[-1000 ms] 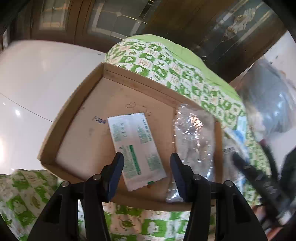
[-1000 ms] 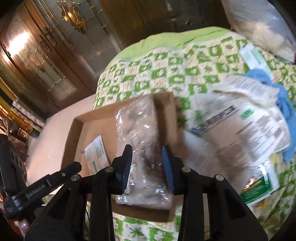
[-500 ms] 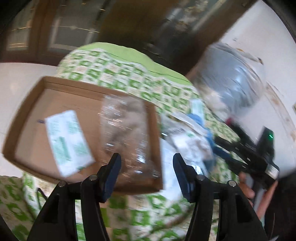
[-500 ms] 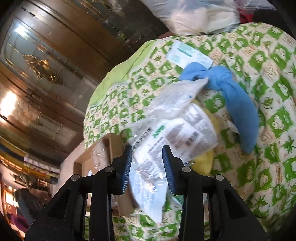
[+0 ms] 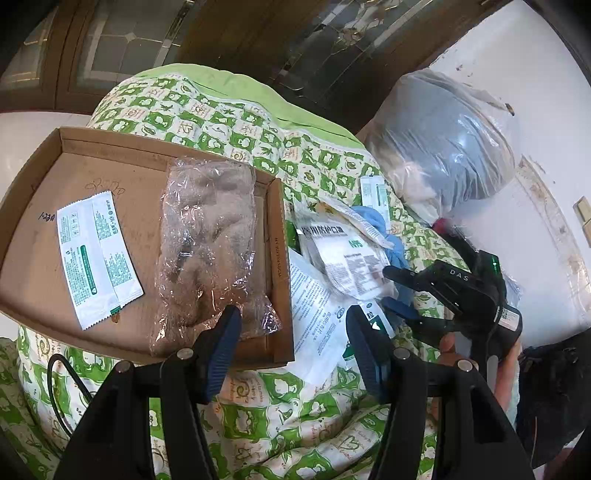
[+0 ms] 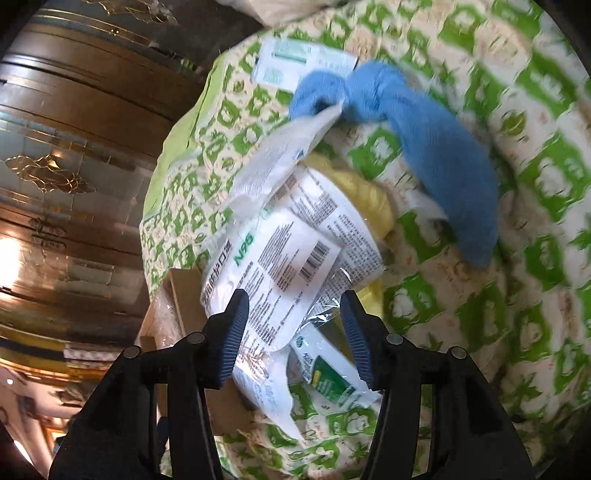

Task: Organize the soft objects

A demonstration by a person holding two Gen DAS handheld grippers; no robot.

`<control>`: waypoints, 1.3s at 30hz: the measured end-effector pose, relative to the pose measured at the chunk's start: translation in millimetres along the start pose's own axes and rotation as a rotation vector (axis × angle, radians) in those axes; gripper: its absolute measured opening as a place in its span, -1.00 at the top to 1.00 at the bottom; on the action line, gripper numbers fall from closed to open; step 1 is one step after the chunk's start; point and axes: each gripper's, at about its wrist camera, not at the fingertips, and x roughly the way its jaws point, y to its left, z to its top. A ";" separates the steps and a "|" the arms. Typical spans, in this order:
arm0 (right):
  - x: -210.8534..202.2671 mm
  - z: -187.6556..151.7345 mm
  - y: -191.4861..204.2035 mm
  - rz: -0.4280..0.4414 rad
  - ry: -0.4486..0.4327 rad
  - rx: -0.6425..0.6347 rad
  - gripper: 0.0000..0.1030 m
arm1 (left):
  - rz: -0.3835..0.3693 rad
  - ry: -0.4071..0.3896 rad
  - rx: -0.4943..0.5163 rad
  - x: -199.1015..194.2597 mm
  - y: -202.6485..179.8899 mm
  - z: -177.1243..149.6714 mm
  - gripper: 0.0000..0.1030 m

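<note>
A green-and-white checked quilt with leaf and cotton prints (image 5: 236, 122) covers a rounded, padded surface; what lies under it cannot be told. Behind it stand dark wooden doors with leaded glass panels (image 5: 122, 33), and to the right a white wall with a large clear plastic sack of grey and white fabric (image 5: 443, 144) leaning against it. On the quilt sits a shallow brown cardboard tray (image 5: 275, 236), holding a flat white-and-green printed sachet (image 5: 94, 254) and, beside it, a clear plastic bag of beige fluffy material (image 5: 210, 243) whose near end lies against the tray's front wall. Just right of the tray is a heap of soft packets: a white N95 mask packet with black print and a barcode (image 6: 291, 254) on top, a knotted blue towel (image 6: 424, 147) behind it, a yellow soft item (image 6: 365, 192) mostly buried underneath, and a white-and-green pouch (image 6: 325, 373) at the near edge. The left gripper (image 5: 291, 347) hangs with its jaws wide and empty over the tray's right front corner. The right gripper (image 6: 291, 332) is also spread wide, its fingers on either side of the mask packet's near end; whether they touch it cannot be told. The right wrist view is smeared with blur toward its right side, and the small print on the packets is unreadable.
</note>
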 end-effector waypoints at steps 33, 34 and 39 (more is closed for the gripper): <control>56.0 30.9 21.9 0.211 0.071 0.114 0.71 | 0.014 0.045 0.026 6.4 3.2 0.3 -0.15; 59.3 33.1 25.8 0.210 0.070 0.104 0.78 | 0.013 0.047 0.027 6.1 4.5 0.8 -0.15; 62.5 39.1 36.5 0.161 0.039 0.062 0.96 | 0.022 0.054 0.026 8.5 7.7 2.1 -0.15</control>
